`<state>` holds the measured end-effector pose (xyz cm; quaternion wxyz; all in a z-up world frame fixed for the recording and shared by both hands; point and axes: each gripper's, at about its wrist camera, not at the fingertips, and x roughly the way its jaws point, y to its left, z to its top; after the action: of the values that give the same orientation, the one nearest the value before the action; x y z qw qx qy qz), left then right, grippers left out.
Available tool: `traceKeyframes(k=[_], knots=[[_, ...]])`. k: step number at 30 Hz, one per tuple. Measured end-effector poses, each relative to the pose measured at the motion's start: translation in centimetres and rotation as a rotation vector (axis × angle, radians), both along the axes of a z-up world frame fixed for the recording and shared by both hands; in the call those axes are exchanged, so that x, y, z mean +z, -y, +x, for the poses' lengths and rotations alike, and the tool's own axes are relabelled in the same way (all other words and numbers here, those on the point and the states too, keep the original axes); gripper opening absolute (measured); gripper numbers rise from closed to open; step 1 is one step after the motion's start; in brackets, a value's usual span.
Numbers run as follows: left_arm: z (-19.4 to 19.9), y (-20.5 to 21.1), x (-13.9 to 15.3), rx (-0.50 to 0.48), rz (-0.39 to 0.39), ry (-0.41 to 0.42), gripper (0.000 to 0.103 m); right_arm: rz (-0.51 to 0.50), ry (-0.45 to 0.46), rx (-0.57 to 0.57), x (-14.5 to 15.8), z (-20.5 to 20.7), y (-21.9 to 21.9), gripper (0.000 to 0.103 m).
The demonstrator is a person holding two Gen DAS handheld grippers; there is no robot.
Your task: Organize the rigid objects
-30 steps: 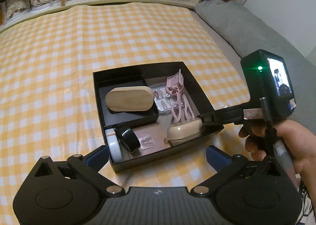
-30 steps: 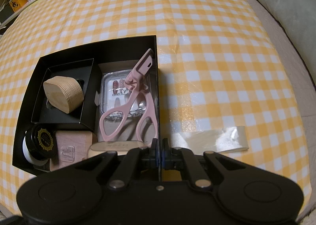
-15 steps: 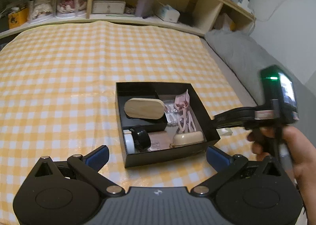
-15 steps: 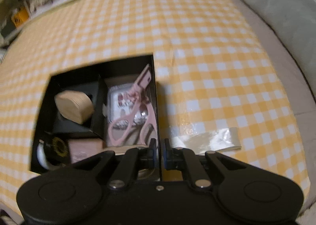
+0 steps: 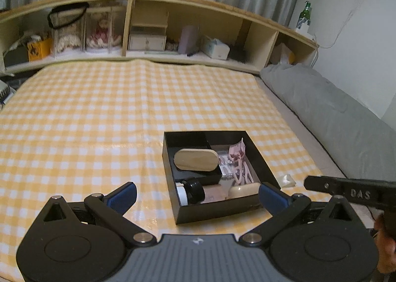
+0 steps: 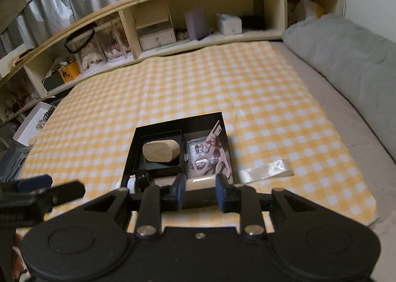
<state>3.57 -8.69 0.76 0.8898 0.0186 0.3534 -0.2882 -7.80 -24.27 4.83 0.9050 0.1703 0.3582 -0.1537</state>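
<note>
Black square cardboard box (image 5: 224, 206) on yellow-white checked cloth (image 5: 99, 118) covering bed.
Inside box: oval light-wood block (image 5: 196, 159) in inner black tray at 10 o'clock; pink plastic eyelash curler (image 6: 210, 155) at 2 o'clock, lying on clear packet; black-lidded round jar (image 5: 195, 191) at 7 o'clock; cream oval case (image 5: 243, 189) at 5 o'clock.
Left hand-held gripper (image 5: 196, 197): fingers spread wide, empty, raised clear of box.
Right hand-held gripper (image 6: 199, 192): partly parted, empty, above box near edge.
Clear plastic strip (image 6: 267, 170) on cloth, 3 o'clock of box.

One black box (image 6: 128, 155) ahead of the hand-held gripper: one wooden block (image 6: 160, 151), one pink curler (image 6: 210, 155), one black jar (image 5: 195, 191), one cream case (image 5: 243, 189).
</note>
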Motion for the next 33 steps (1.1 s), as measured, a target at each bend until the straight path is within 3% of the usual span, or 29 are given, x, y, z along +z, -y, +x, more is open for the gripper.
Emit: traceKeyframes(k=[3, 11, 15, 20, 23, 33], knots=[[-0.8, -0.4, 0.2, 0.005, 0.019, 0.041, 0.103, -0.046, 0.028, -0.017, 0.1, -1.2, -0.8, 0.036], [-2.3, -1.6, -0.1, 0.047, 0.077, 0.093, 0.103, -0.157, 0.069, -0.028, 0.6, -3.4, -2.9, 0.071], [-2.9, -2.1, -0.1, 0.086, 0.095, 0.13, 0.103, -0.165, 0.078, -0.03, 0.4, -4.3, -3.5, 0.078], [-3.4, -2.3, -0.2, 0.089, 0.121, 0.16, 0.103, -0.2, 0.092, -0.043, 0.2, -4.8, -4.1, 0.097], [-3.6, -2.5, -0.3, 0.092, 0.123, 0.158, 0.103, -0.222, 0.1, -0.063, 0.3, -4.7, -4.3, 0.103], [-3.8, -3.4, -0.6, 0.108, 0.128, 0.14, 0.103, -0.257, 0.099, -0.068, -0.5, -5.1, -5.0, 0.103]])
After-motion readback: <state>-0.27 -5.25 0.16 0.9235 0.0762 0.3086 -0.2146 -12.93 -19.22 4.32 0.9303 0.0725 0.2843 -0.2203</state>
